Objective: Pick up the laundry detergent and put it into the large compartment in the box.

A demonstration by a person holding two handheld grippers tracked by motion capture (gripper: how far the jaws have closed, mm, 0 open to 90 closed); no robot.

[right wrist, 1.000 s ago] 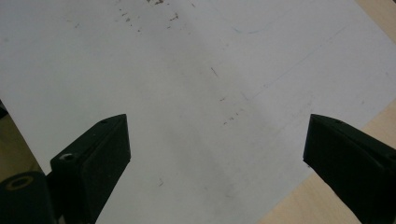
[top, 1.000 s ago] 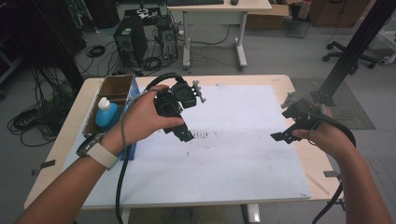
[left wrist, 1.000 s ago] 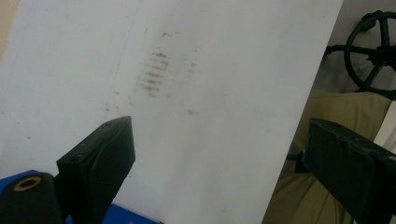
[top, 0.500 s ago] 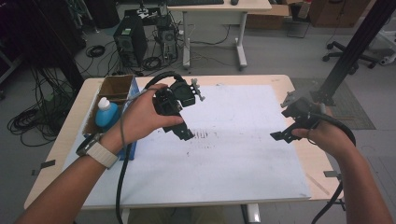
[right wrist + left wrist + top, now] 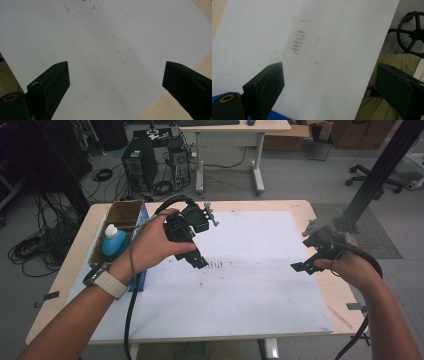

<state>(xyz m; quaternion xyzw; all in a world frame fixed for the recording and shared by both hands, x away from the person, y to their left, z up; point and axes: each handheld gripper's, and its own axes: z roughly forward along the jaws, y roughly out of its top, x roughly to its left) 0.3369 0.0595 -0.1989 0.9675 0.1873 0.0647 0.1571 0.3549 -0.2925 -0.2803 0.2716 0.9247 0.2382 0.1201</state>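
Note:
My left gripper (image 5: 196, 260) is held in a hand above the left-middle of a large white sheet (image 5: 240, 295) that covers the table. In the left gripper view its jaws (image 5: 330, 66) stand wide apart and open, with nothing between them, over a patch of dark smudge marks (image 5: 297, 41). My right gripper (image 5: 305, 266) hovers over the sheet's right edge. In the right gripper view it (image 5: 116, 63) is open and empty, above white sheet (image 5: 100, 37) and a corner of bare wood (image 5: 202, 62).
A cardboard box (image 5: 122, 212) with a blue bottle (image 5: 114, 244) stands at the table's left edge. Smudge marks (image 5: 220, 265) cross the sheet's middle. A black post (image 5: 370, 185) rises past the right edge. A chair's wheeled base (image 5: 412, 32) lies beyond the table.

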